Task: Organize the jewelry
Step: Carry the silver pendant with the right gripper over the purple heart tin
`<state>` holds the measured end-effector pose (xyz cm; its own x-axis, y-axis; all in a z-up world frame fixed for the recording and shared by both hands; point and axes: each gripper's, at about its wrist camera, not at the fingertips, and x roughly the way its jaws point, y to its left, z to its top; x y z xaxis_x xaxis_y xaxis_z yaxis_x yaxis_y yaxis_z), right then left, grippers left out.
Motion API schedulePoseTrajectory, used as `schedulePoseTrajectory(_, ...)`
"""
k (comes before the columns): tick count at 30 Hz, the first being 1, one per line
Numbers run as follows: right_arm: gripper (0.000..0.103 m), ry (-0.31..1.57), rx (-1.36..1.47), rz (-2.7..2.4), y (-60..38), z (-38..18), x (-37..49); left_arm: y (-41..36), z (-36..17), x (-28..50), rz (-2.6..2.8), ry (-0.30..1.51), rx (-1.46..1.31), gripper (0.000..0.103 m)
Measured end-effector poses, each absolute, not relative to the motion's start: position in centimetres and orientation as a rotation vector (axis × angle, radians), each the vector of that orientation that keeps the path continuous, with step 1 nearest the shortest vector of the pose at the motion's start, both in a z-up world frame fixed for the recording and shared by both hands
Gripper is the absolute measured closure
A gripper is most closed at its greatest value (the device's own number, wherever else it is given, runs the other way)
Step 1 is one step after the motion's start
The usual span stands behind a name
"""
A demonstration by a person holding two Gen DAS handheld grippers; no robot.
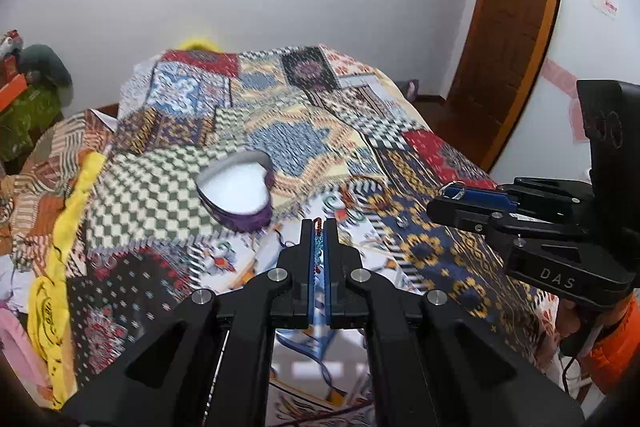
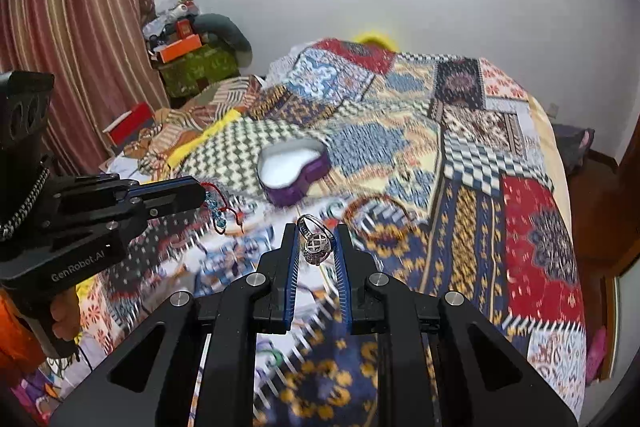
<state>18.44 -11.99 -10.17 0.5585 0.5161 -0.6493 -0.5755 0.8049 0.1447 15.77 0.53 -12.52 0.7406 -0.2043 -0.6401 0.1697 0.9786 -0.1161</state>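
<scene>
My left gripper [image 1: 319,223] is shut on a blue-beaded bracelet with a red cord [image 1: 318,243], held above the bed. In the right wrist view that bracelet [image 2: 218,213] dangles from the left gripper [image 2: 201,191]. My right gripper [image 2: 316,229] is shut on a silver ring with a round cross-patterned top [image 2: 316,243]. From the left wrist view, the right gripper [image 1: 445,195] hovers at the right with the ring's band [image 1: 452,184] showing at its tip. A purple heart-shaped box with a white lining [image 1: 236,193] [image 2: 292,167] lies open on the bed, beyond both grippers.
A patchwork quilt [image 1: 280,131] covers the bed. A brown beaded bracelet [image 2: 376,215] and a small silver piece [image 1: 402,223] lie on it near the grippers. Yellow cloth [image 1: 60,247] hangs at the bed's left side. A wooden door [image 1: 516,27] stands at the right, curtains [image 2: 72,39] at the left.
</scene>
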Motion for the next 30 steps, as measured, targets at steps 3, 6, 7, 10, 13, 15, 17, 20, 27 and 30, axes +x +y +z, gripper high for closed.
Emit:
schedulePoseTrajectory(3,0.088,0.717,-0.088,0.654,-11.0,-9.5,19.0,1.4,-11.9,16.2,-0.181,0.681,-0.035,0.102)
schedulePoseTrajectory(6,0.088,0.704,-0.097,0.661,-10.1,-9.0,19.5,2.4,-11.5,16.8,-0.156,0.66,-0.017,0.102)
schedulePoseTrajectory(7,0.088,0.7,-0.099,0.662,-9.7,-8.9,19.7,2.7,-11.4,17.1,-0.15,0.656,-0.012,0.102)
schedulePoseTrajectory(10,0.087,0.688,-0.1,0.667,-8.7,-8.5,20.5,3.5,-11.2,17.8,-0.132,0.644,-0.003,0.102)
schedulePoseTrajectory(13,0.088,0.682,-0.098,0.669,-7.9,-8.2,21.3,4.2,-11.3,18.7,-0.124,0.639,-0.005,0.102)
schedulePoseTrajectory(15,0.087,0.679,-0.1,0.67,-7.4,-8.1,21.9,4.5,-11.4,19.3,-0.118,0.639,-0.002,0.102)
schedulePoseTrajectory(17,0.088,0.677,-0.107,0.667,-6.9,-8.0,22.5,4.9,-11.6,20.1,-0.113,0.638,-0.001,0.102)
schedulePoseTrajectory(20,0.088,0.677,-0.12,0.666,-6.2,-8.1,23.6,5.3,-11.8,20.9,-0.106,0.635,0.001,0.102)
schedulePoseTrajectory(27,0.087,0.717,-0.134,0.665,-5.3,-9.1,26.7,6.3,-12.6,23.6,-0.089,0.64,-0.013,0.102)
schedulePoseTrajectory(30,0.087,0.741,-0.155,0.668,-4.8,-9.7,27.8,6.8,-13.1,24.9,-0.086,0.651,-0.019,0.102)
